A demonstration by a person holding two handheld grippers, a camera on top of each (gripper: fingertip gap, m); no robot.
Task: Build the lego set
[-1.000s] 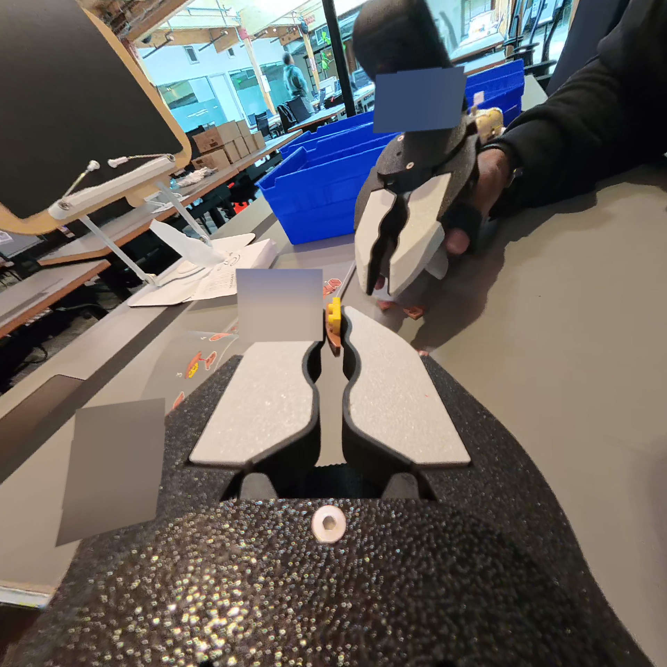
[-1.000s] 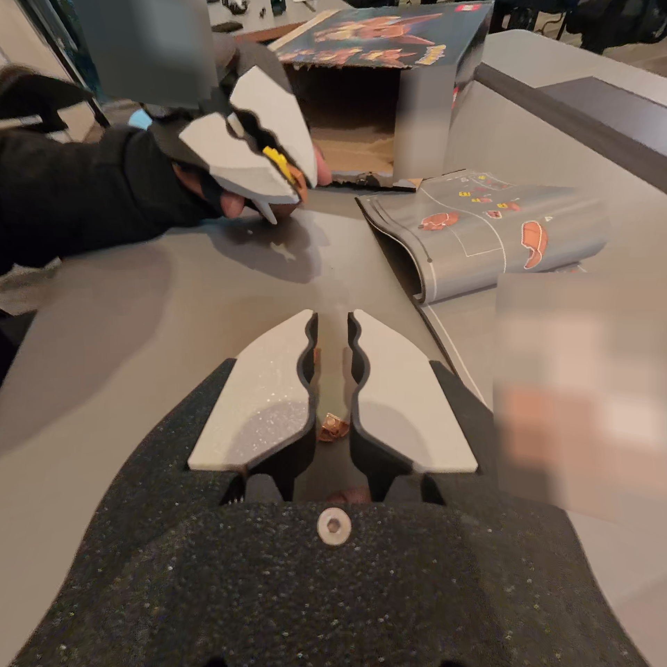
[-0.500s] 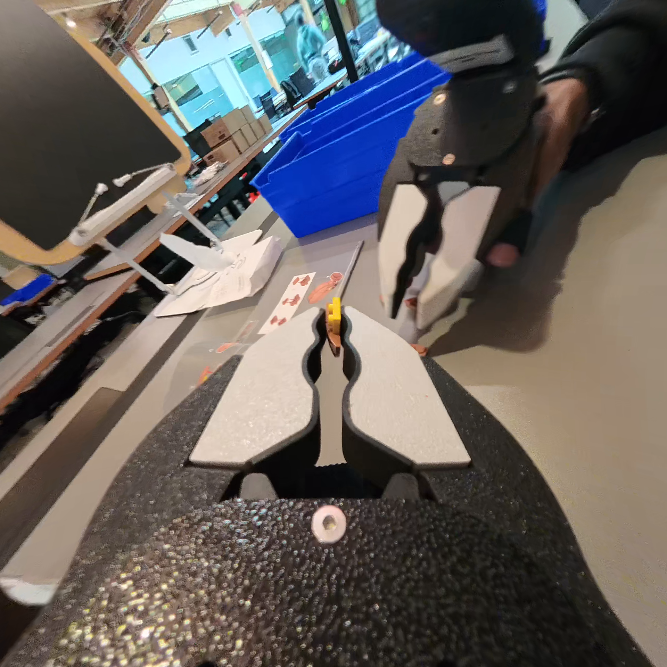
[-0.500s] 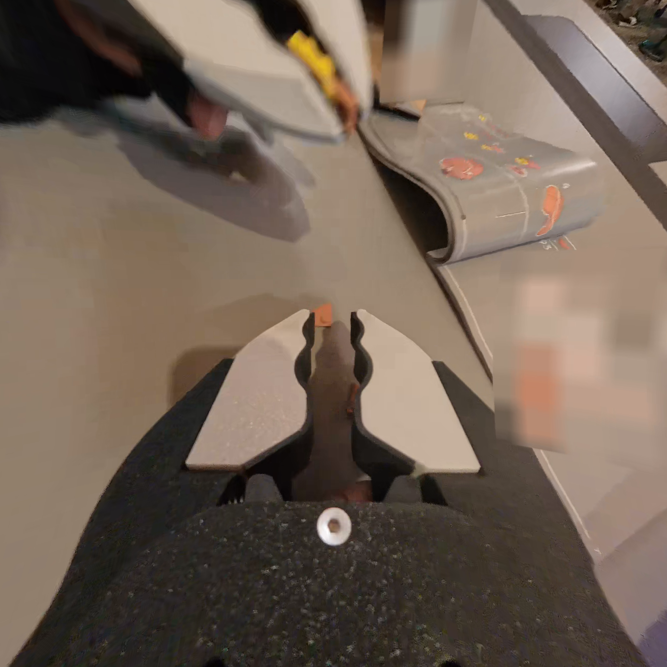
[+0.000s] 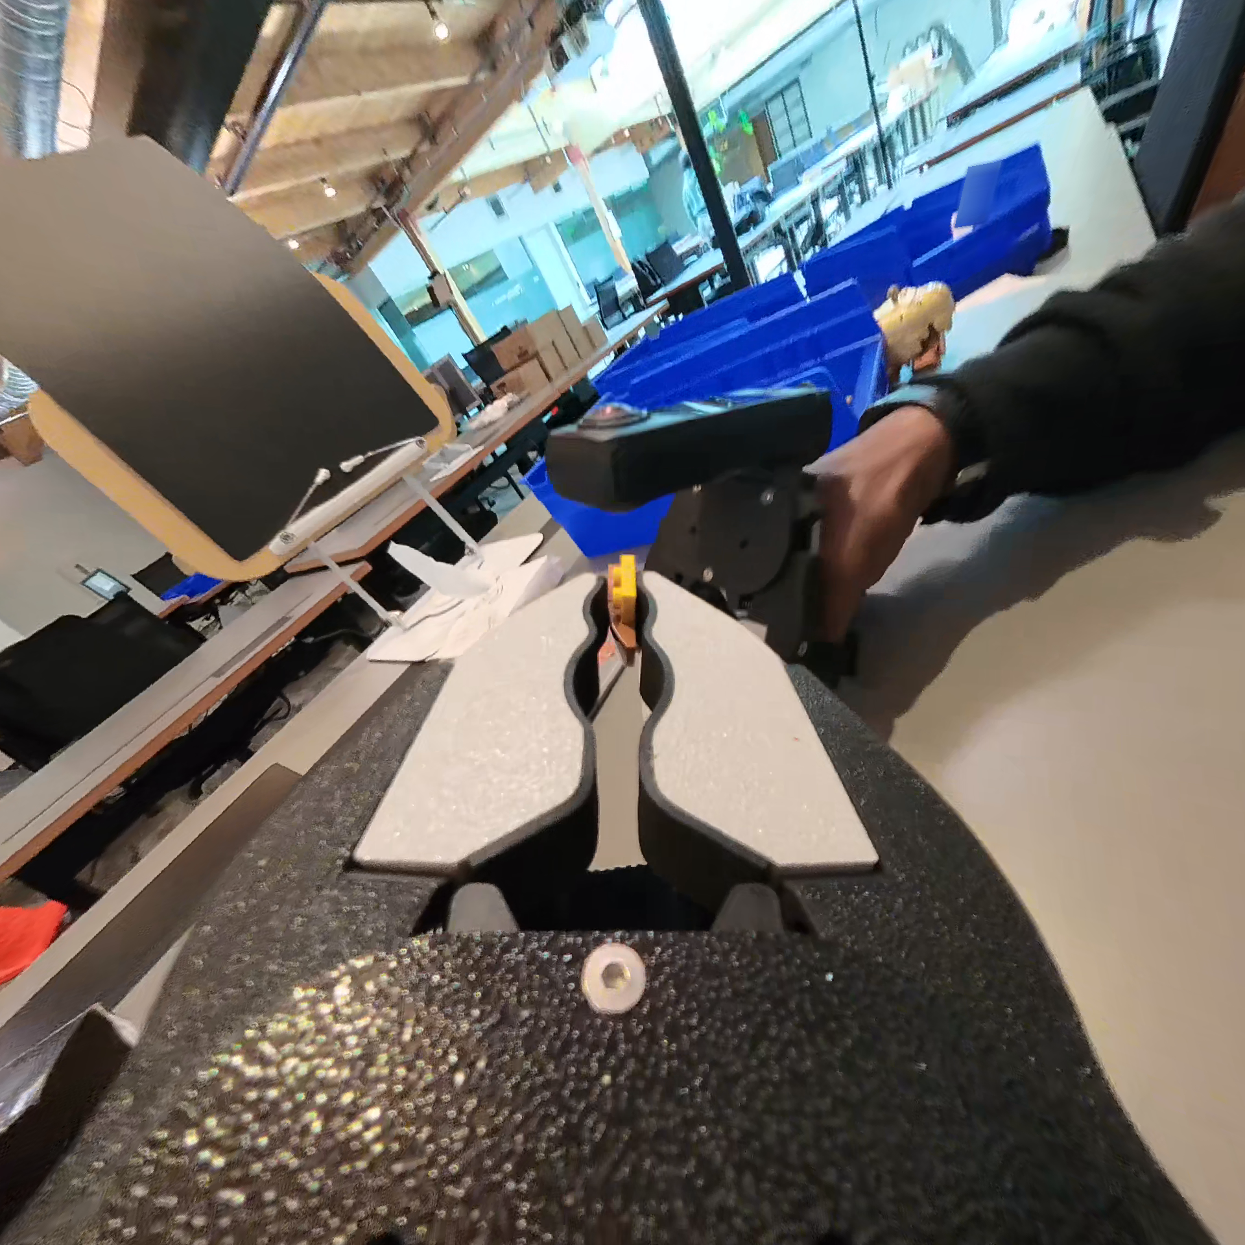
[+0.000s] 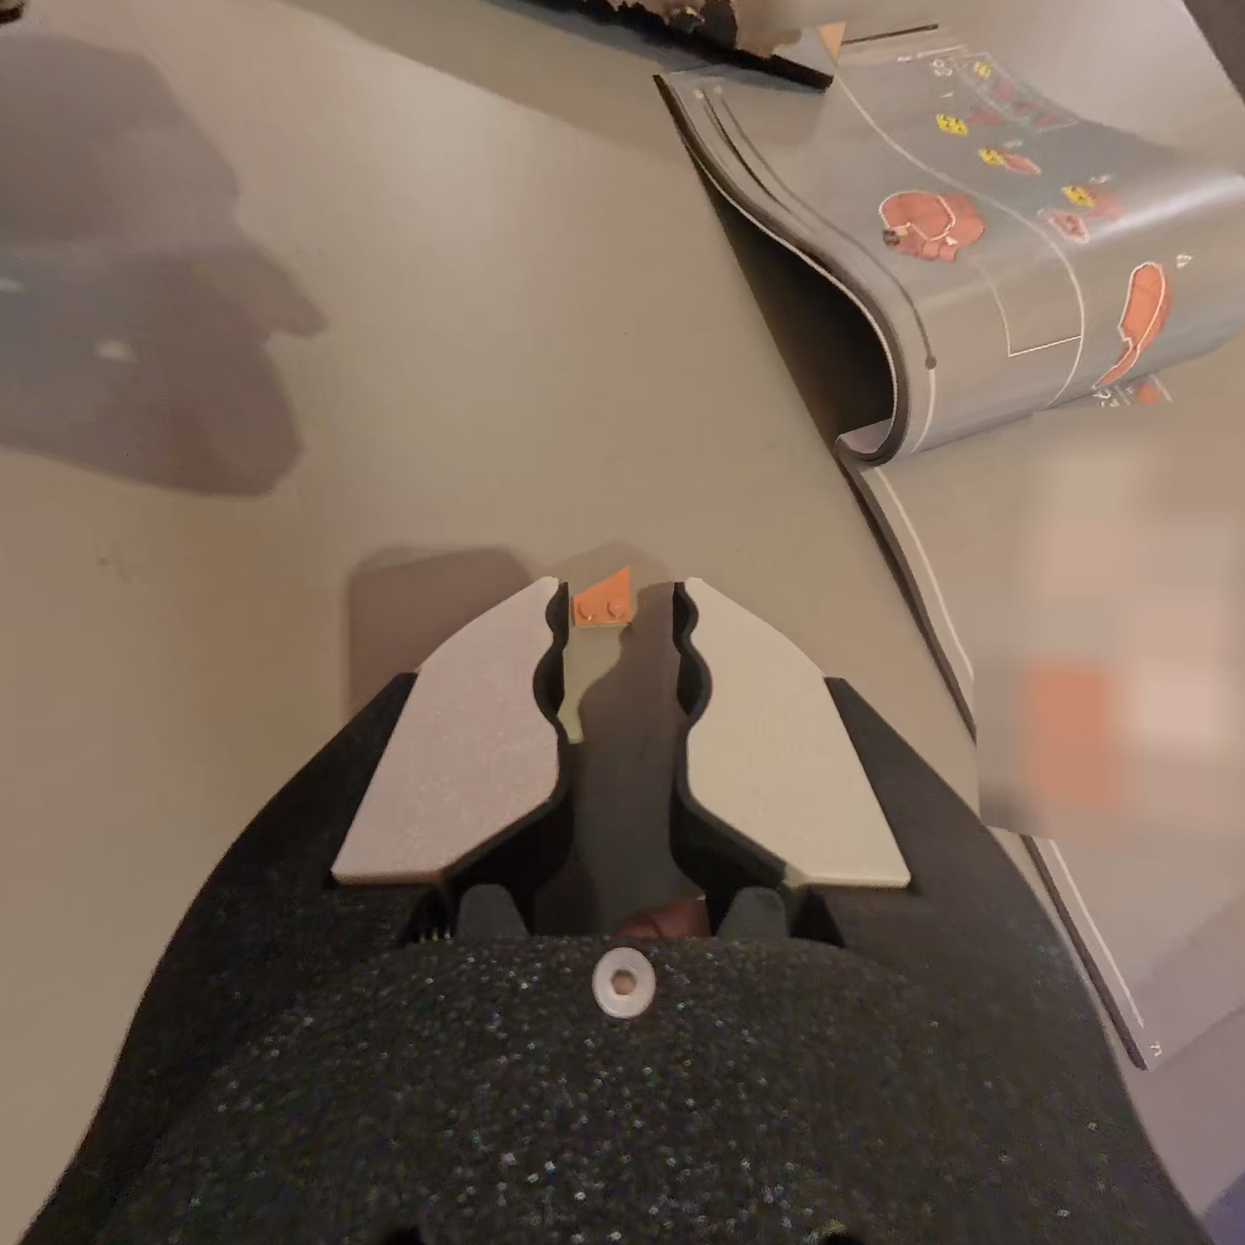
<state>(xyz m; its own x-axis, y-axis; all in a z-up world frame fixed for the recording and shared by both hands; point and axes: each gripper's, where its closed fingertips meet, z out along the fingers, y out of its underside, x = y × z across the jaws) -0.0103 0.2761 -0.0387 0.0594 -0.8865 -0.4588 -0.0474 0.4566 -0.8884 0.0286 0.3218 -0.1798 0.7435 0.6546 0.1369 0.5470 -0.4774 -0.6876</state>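
My left gripper [image 5: 621, 593] is shut on a small brick piece [image 5: 624, 593], yellow on top of brown-orange, pinched at the fingertips and held above the grey table [image 5: 1051, 741]. My right gripper [image 6: 616, 596] is open and points down at the table. A small orange wedge plate [image 6: 603, 599] lies flat on the table between its fingertips, close to the left finger [image 6: 512, 647], with a gap to the right one. The right gripper's black body [image 5: 727, 525] and the hand holding it show in the left wrist view, just beyond my left fingertips.
An open instruction booklet [image 6: 1010, 222] with a curled page lies to the right of the wedge plate. Blue bins [image 5: 795, 350] stand at the table's far side. White papers [image 5: 471, 606] and a tilted dark board on a stand [image 5: 202, 364] are at the left. The gap from one gripper's tips to the other's is roughly 15 centimetres.
The right gripper swung down toward the table and its jaws widened; the orange wedge plate now lies between its tips. The left gripper kept its hold on the yellow-and-brown piece and tilted upward.
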